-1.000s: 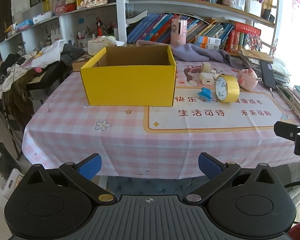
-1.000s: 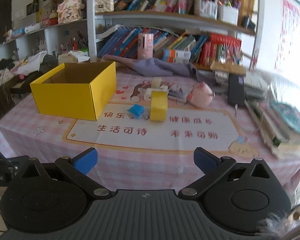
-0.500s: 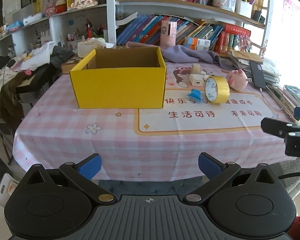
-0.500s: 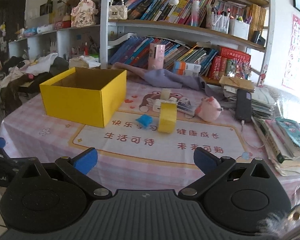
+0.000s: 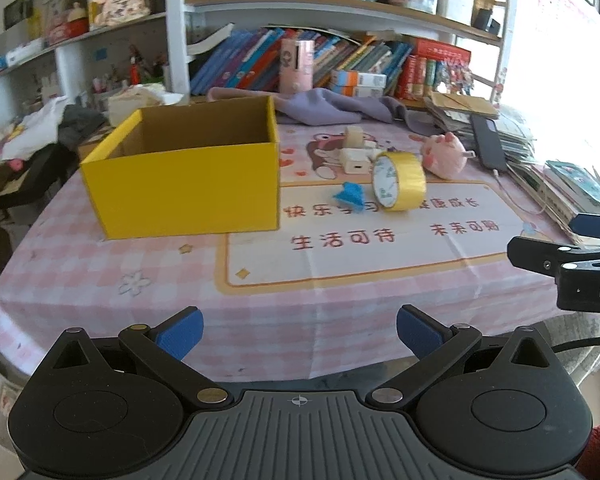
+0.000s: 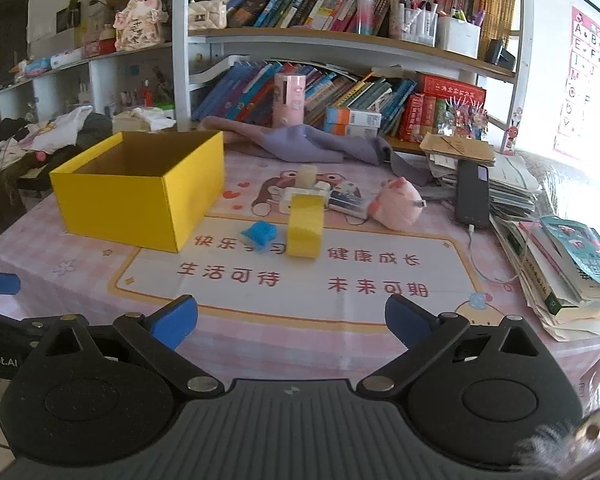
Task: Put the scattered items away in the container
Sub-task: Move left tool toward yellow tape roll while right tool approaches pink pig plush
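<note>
Left wrist view: left gripper (image 5: 298, 332) hung w/ jaws spread wide, nothing between them, at the near table edge. Yellow box (image 5: 188, 184) sat open-topped on the pink checked tablecloth (image 5: 100, 276), left of centre; its inside looked bare as far as visible. Just right of the box: small blue item (image 5: 351, 197), then yellow tape roll (image 5: 398, 186) standing on edge, touching or nearly so. Behind the roll were white blocks (image 5: 354, 160) and a pink plush pig (image 5: 444, 155). Right gripper (image 5: 572, 252) poked in from the right edge; only part showed.

Right wrist view: right gripper (image 6: 291, 322) also spread wide, empty, near table edge. Box (image 6: 140, 196) far left, tape roll (image 6: 305, 226) edge-on mid-table, blue item (image 6: 260, 234) beside it, pig (image 6: 396, 208) further right. Dark phone (image 6: 473, 196) lay beside a book stack (image 6: 556, 256).
</note>
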